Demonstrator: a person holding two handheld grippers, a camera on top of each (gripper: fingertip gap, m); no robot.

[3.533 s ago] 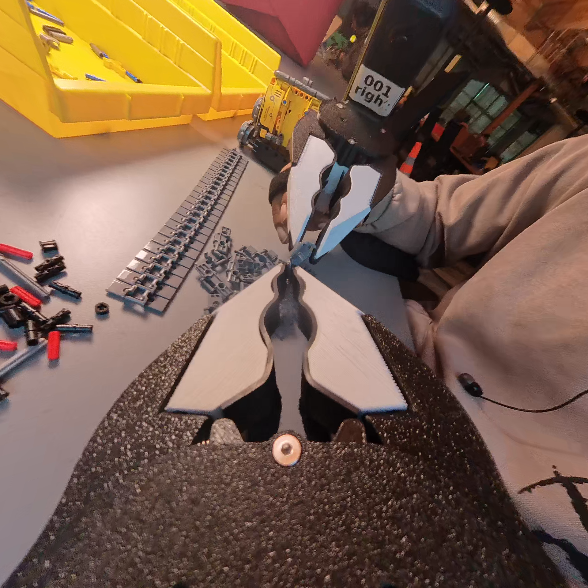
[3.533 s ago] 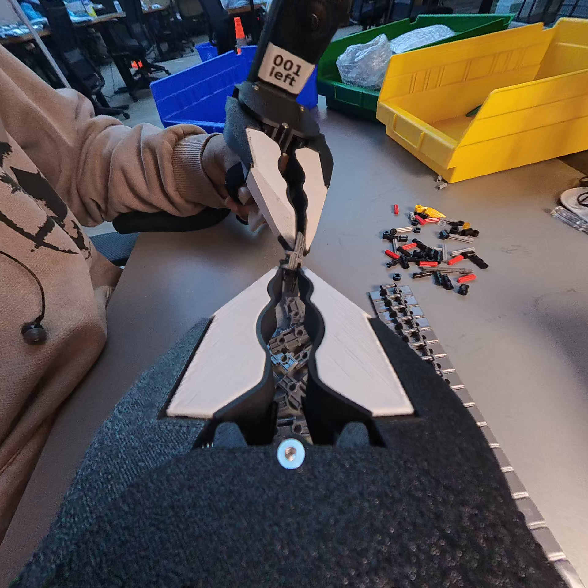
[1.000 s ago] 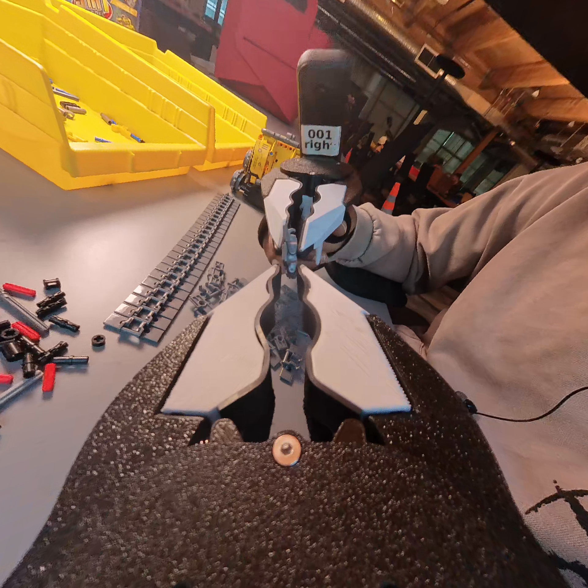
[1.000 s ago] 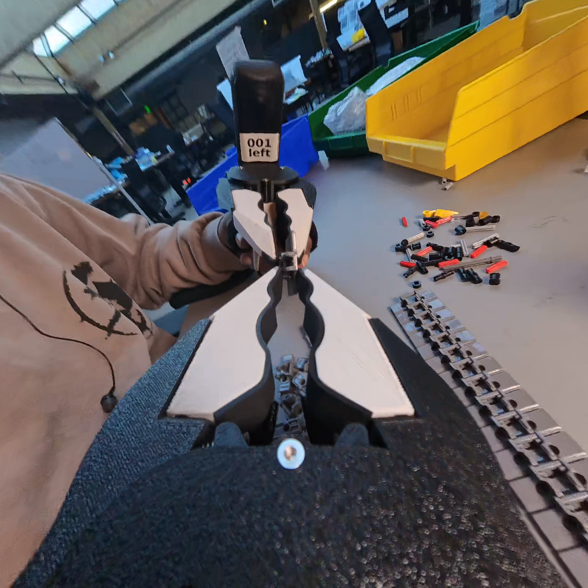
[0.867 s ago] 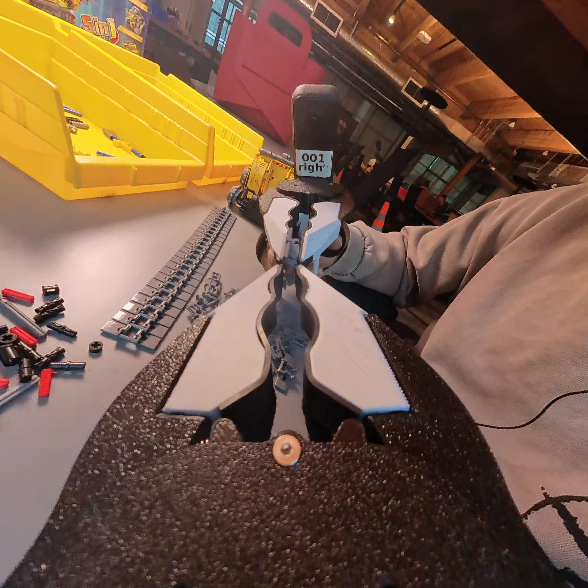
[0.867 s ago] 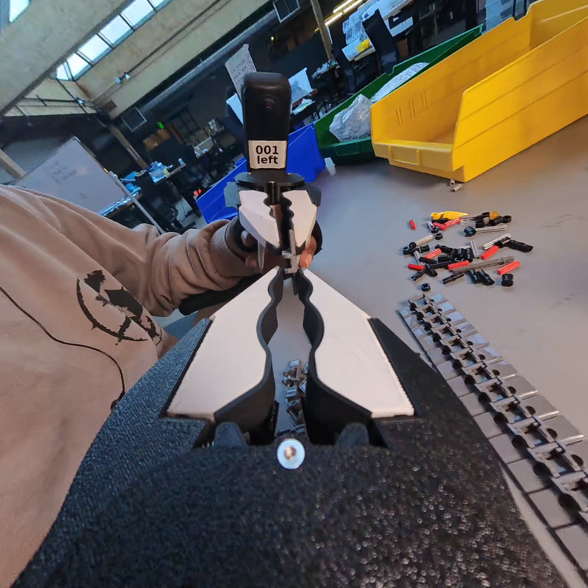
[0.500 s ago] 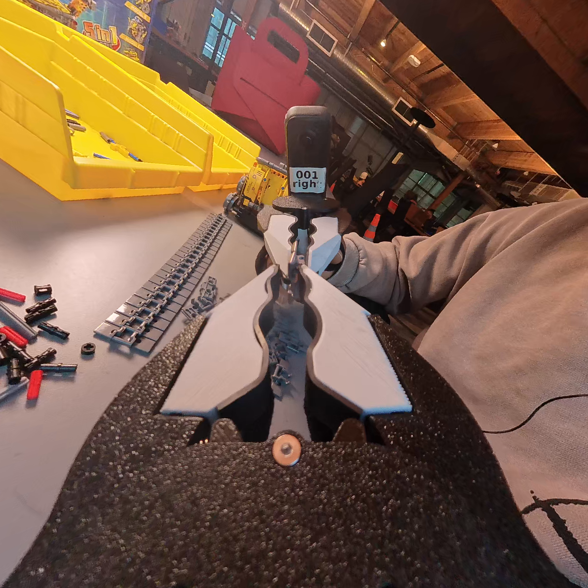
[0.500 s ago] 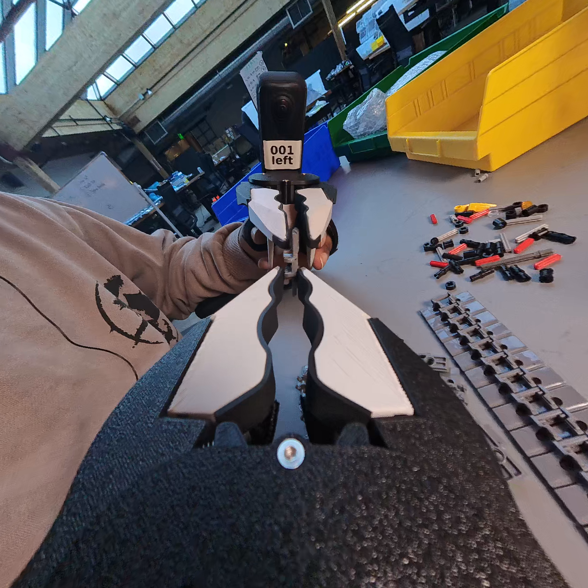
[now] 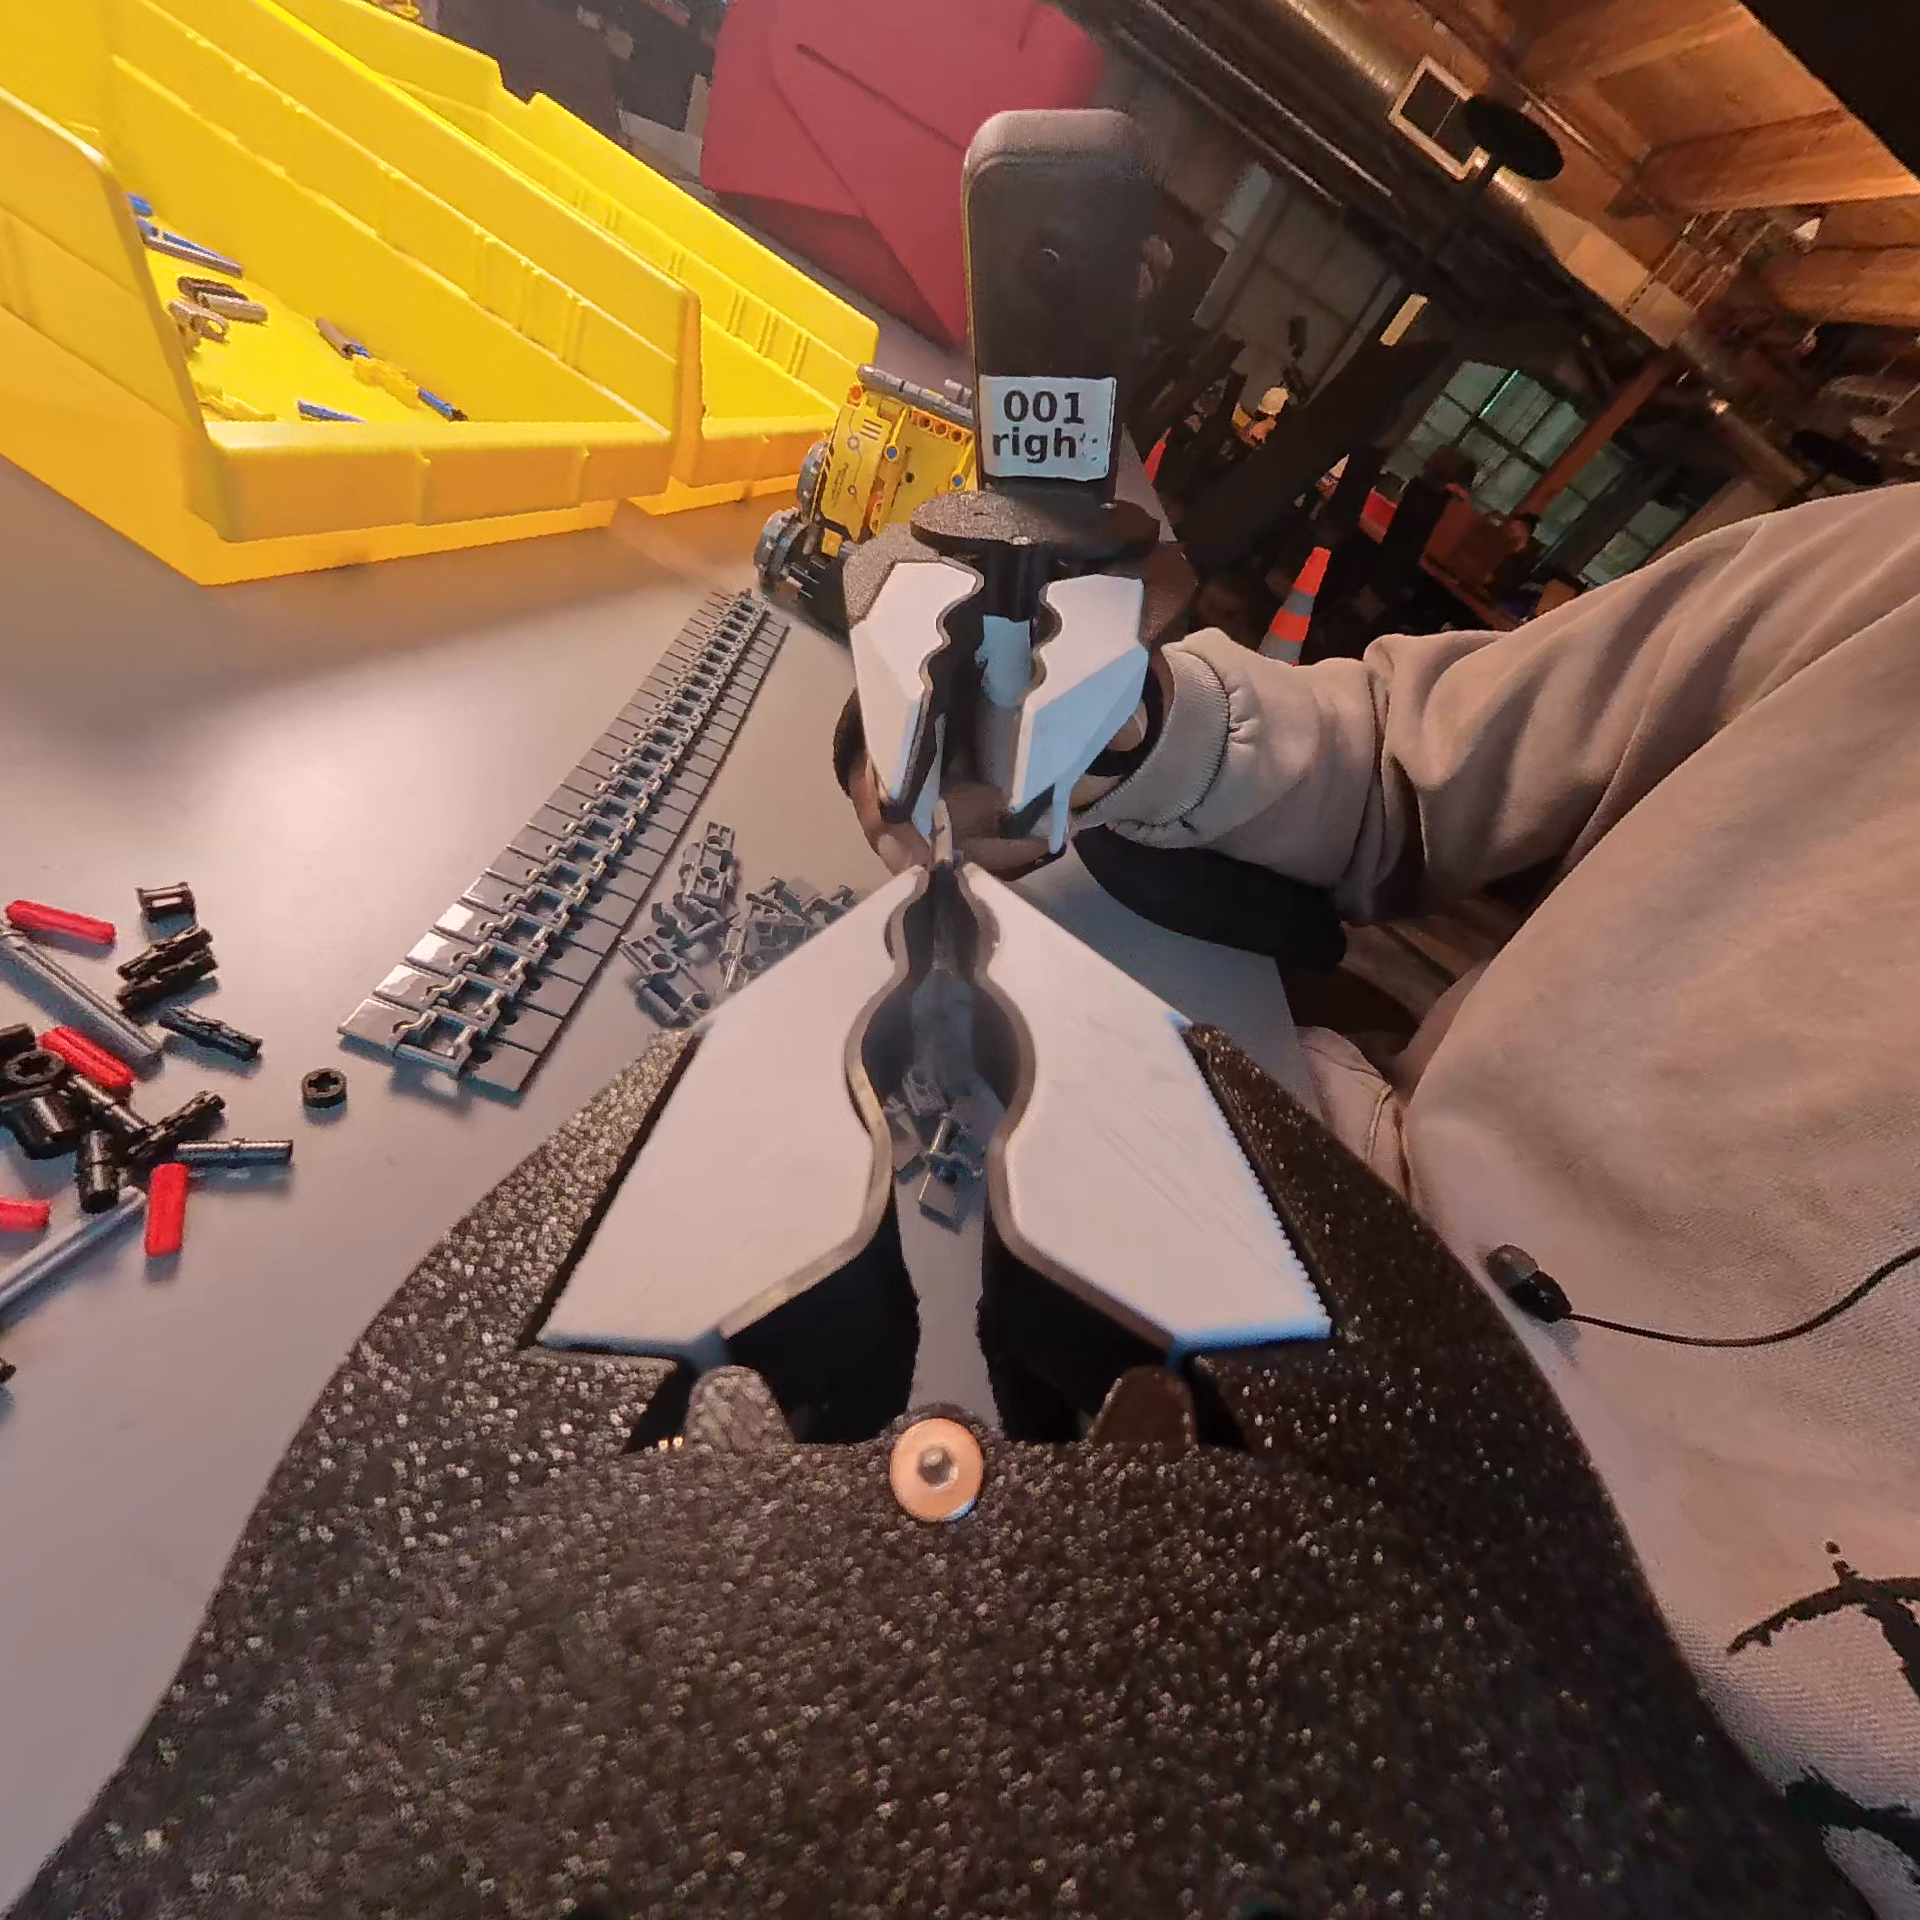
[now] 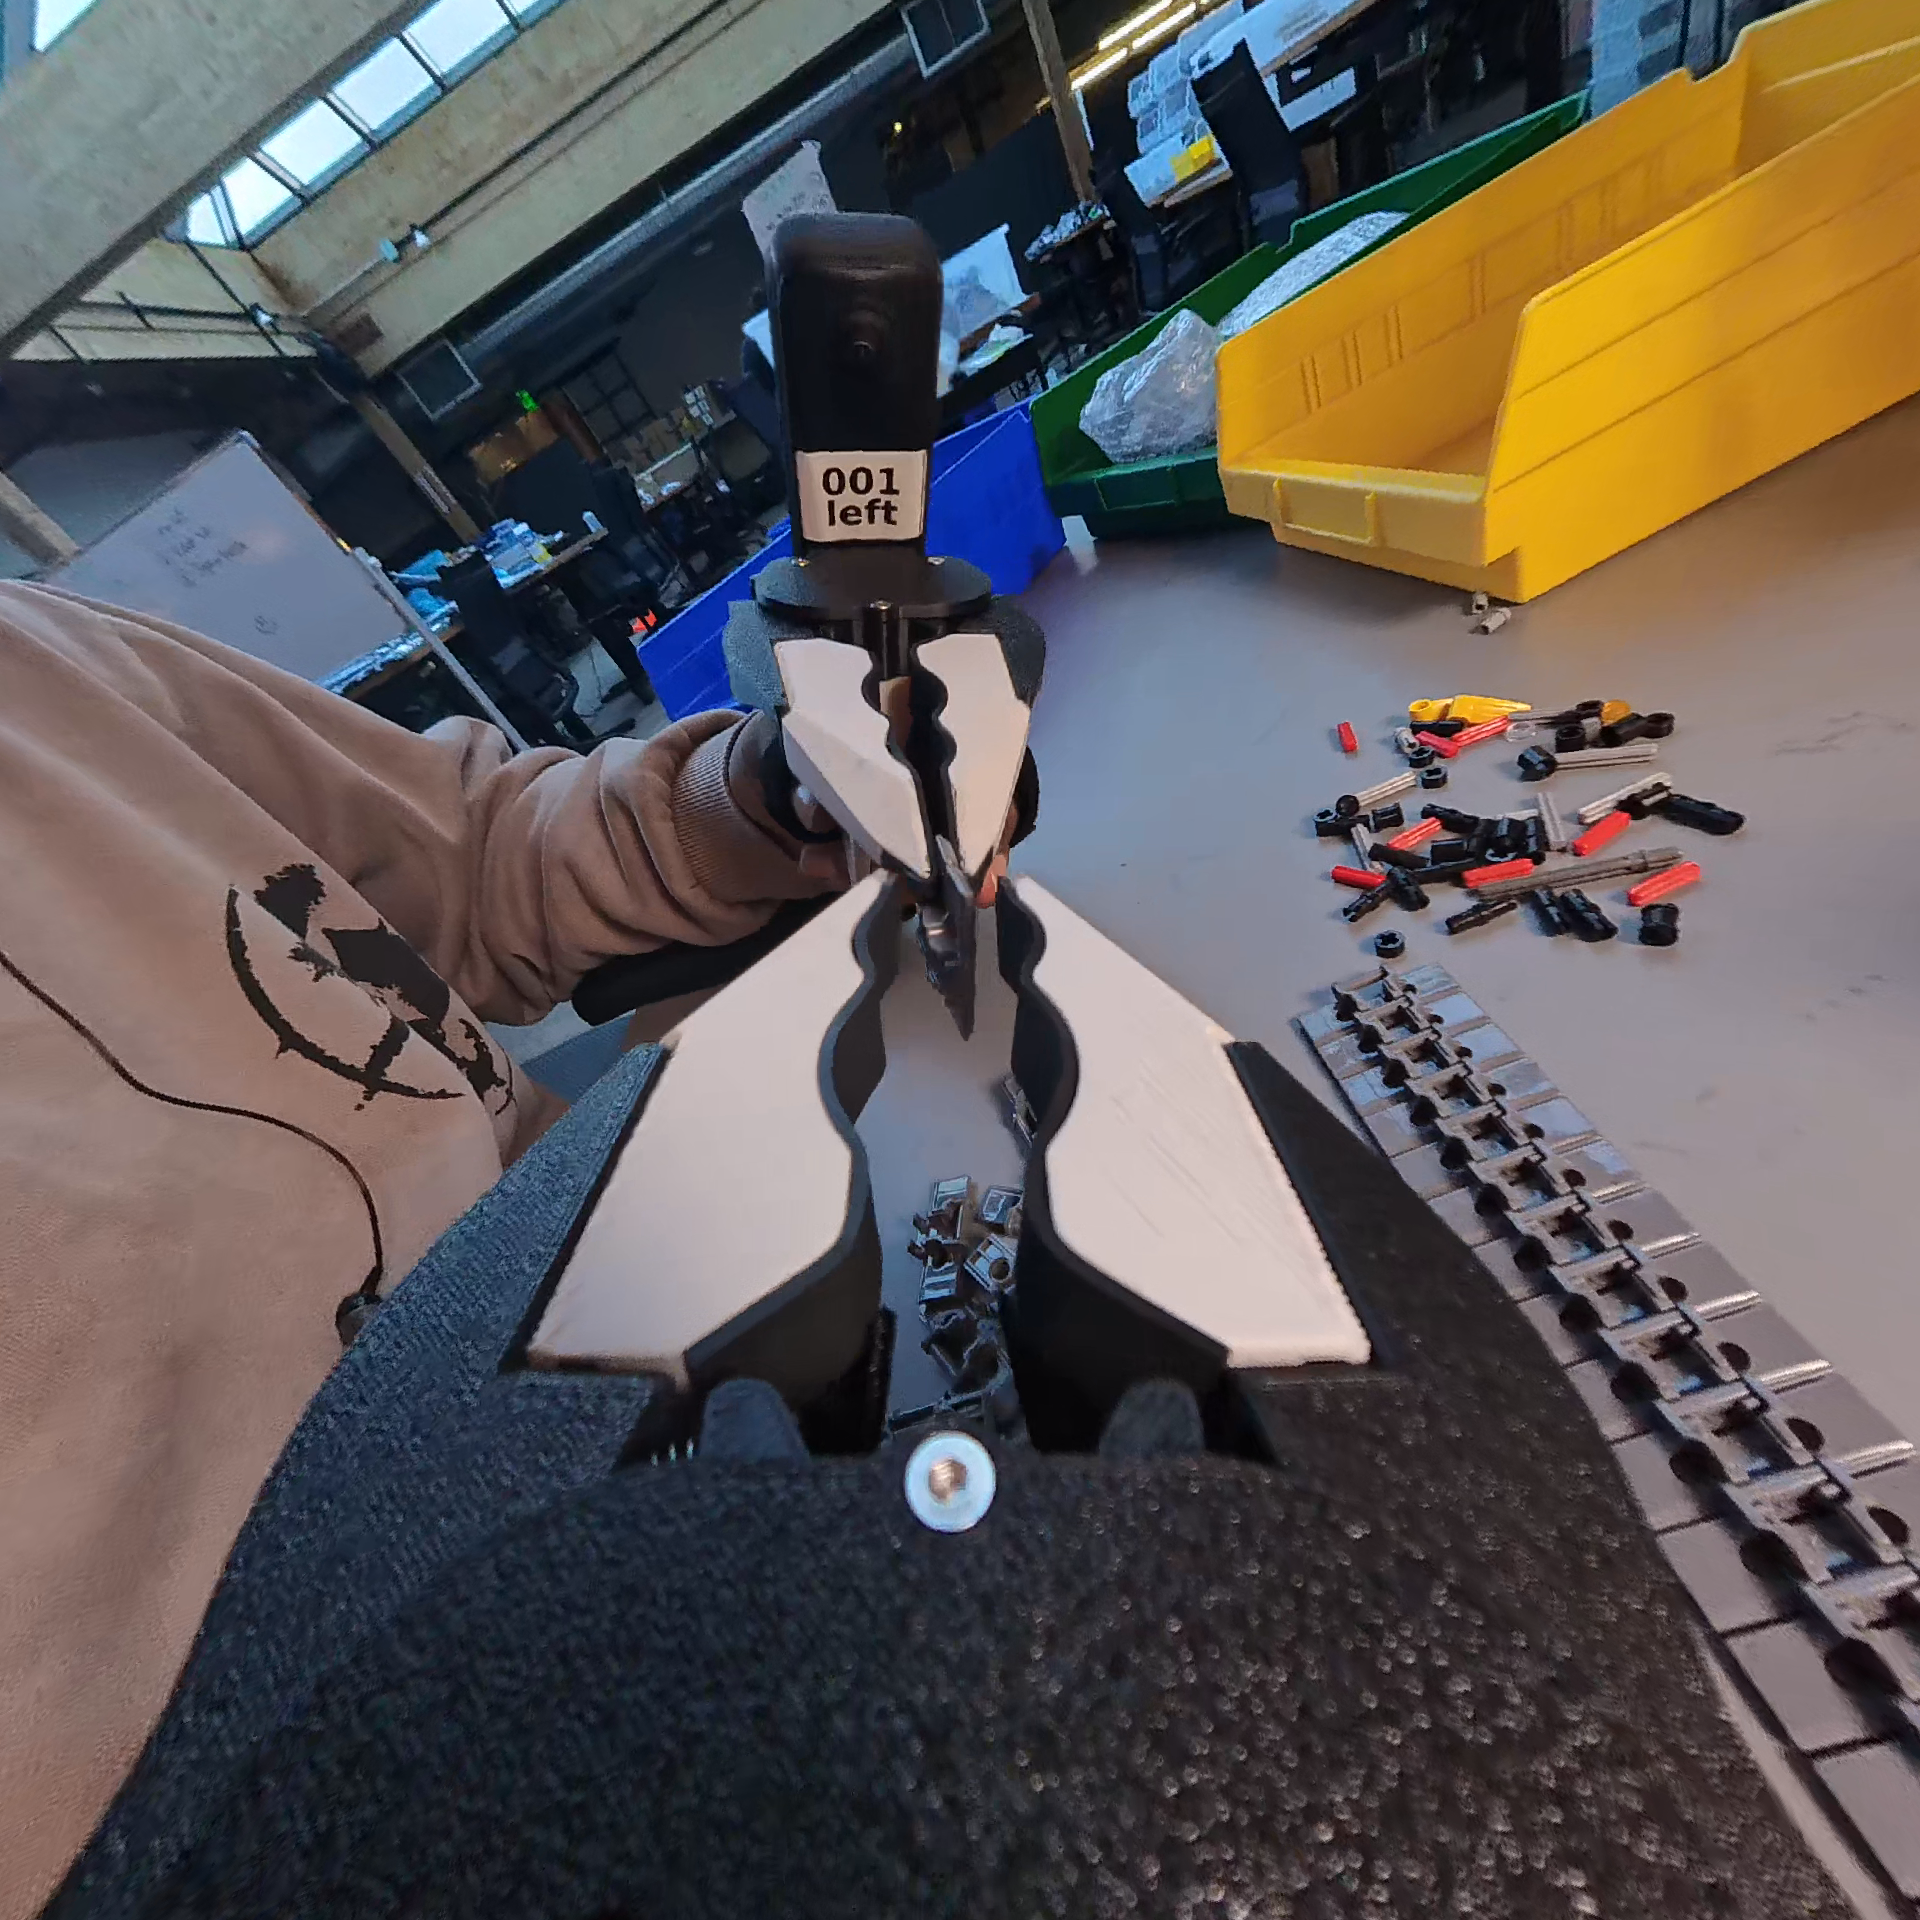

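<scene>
My left gripper (image 9: pixel 940 878) is shut on a short dark grey track link piece (image 10: pixel 954 961). It holds the piece in the air above the grey table. In the right wrist view the left gripper (image 10: pixel 940 868) faces me, and the piece hangs out from its tips. My right gripper (image 10: pixel 948 888) is open, with its fingers on either side of that piece and not gripping it. It also shows in the left wrist view (image 9: pixel 987 826), tip to tip with the left gripper. The piece (image 9: pixel 940 844) shows edge-on there.
A long assembled grey track strip (image 9: pixel 582 894) (image 10: pixel 1558 1195) lies on the table beside a pile of loose grey links (image 9: pixel 717 925) (image 10: pixel 966 1268). Black, red and grey pins (image 9: pixel 94 1091) (image 10: pixel 1507 831) are scattered nearby. Yellow bins (image 9: pixel 416 488) (image 10: pixel 1558 468) and a yellow toy vehicle (image 9: pixel 883 457) stand farther back. The grippers are tip to tip, or close to it. From either gripper's tips it is about 30 cm to the yellow toy vehicle (image 9: pixel 883 457).
The right gripper's fingers have spread and let go of the link piece, which now stays in the left gripper alone. Both views have tilted down toward the table.
</scene>
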